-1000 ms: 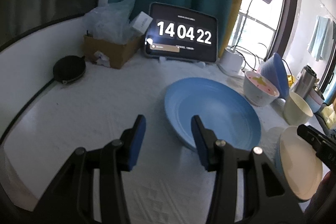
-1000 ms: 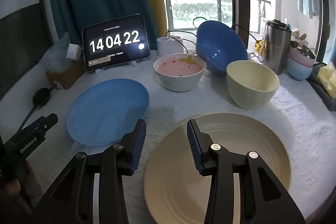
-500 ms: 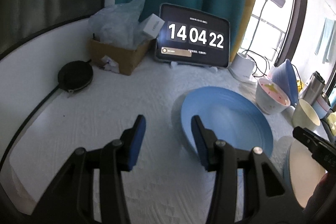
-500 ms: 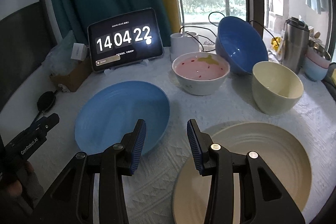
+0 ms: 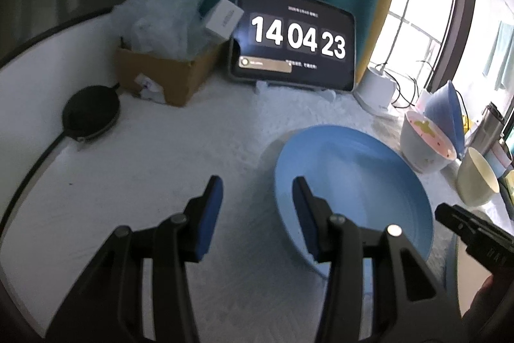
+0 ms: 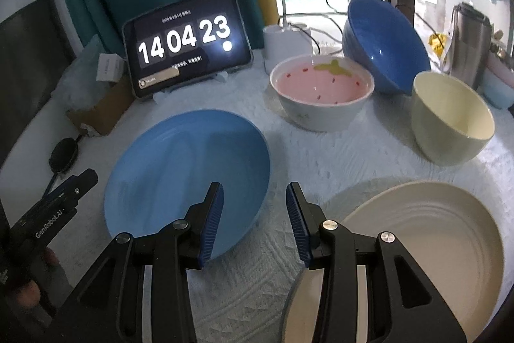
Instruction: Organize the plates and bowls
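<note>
A light blue plate [image 5: 353,182] [image 6: 186,169] lies on the white cloth. My left gripper [image 5: 257,198] hovers open over its left rim, with nothing between the blue pads. My right gripper [image 6: 253,208] is open above the plate's near right rim, also with nothing in it. A cream plate [image 6: 417,240] lies to the right of it. Behind stand a white bowl with a pink strawberry inside [image 6: 321,85], a dark blue bowl [image 6: 385,44] tipped on its side, and a cream bowl [image 6: 453,118]. Each gripper shows in the other's view, the left gripper [image 6: 54,208] and the right gripper [image 5: 465,230].
A tablet clock [image 5: 292,37] stands at the back, with a cardboard box [image 5: 167,69] holding a plastic bag to its left. A black disc with a cable [image 5: 91,113] lies near the left edge. A white lamp base [image 6: 286,44], a steel flask [image 6: 469,44] and pastel bowls [image 6: 498,85] stand at the back right.
Both grippers have moved left and a little lower. The right gripper left the cream plate and now sits over the blue plate's right rim. Neither pair of jaws changed.
</note>
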Available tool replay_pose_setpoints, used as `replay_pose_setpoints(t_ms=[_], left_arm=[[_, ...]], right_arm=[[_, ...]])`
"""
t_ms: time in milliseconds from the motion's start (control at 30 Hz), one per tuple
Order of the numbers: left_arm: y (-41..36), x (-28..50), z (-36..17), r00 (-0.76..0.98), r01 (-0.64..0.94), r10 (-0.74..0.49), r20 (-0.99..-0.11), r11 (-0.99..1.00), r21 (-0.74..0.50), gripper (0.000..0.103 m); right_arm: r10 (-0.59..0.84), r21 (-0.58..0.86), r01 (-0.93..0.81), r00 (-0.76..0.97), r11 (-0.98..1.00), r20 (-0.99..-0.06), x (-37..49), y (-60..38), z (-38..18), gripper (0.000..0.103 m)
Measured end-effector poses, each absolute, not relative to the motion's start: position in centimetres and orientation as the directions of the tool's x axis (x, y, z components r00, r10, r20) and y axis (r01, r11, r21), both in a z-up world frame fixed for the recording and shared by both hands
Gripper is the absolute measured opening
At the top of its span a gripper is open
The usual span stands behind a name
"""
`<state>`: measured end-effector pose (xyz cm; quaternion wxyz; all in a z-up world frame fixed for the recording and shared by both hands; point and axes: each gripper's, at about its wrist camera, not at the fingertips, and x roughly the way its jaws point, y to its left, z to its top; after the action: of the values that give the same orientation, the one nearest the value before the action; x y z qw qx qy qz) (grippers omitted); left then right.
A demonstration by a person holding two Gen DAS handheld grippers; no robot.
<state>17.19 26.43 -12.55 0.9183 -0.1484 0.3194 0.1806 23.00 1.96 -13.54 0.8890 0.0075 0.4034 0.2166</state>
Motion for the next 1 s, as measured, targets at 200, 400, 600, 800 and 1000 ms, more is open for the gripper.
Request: replay_pose_setpoints(t_ms=[200,400,600,800,1000], left_arm=[[26.6,18.9,-13.9,0.704,-0.416,0.195,-0.683,0.893,-0.173,0.047],[26.0,20.6,-15.9,0.628,-0.395,0.170,-0.759,0.910,-0.123,0.047],[25.3,21.4,-16.1,0.612,-0.375,0.182,-0.770,0.923,-0.080,0.055],[25.1,21.4,-15.8,0.629,-0.337,0.142,-0.764,0.936,-0.104,0.056],[25.0,21.1,-15.6,0.650,-0.310,0.102,-0.753,0.940,-0.140,0.055]], right_arm=[[0.376,0.209,-0.349,0.526,0.914,-0.763,24.0,3.0,-14.7,0.043],[0.342,0.210,-0.301,0.507,0.930,-0.791,24.6,3.7,-15.9,0.043],[0.346,0.217,-0.295,0.515,0.931,-0.784,24.5,4.2,-16.2,0.043],[0.322,0.184,-0.294,0.541,0.938,-0.777,24.1,4.7,-16.2,0.043],[0.342,0.181,-0.327,0.547,0.927,-0.764,23.0,5.2,-15.9,0.040]])
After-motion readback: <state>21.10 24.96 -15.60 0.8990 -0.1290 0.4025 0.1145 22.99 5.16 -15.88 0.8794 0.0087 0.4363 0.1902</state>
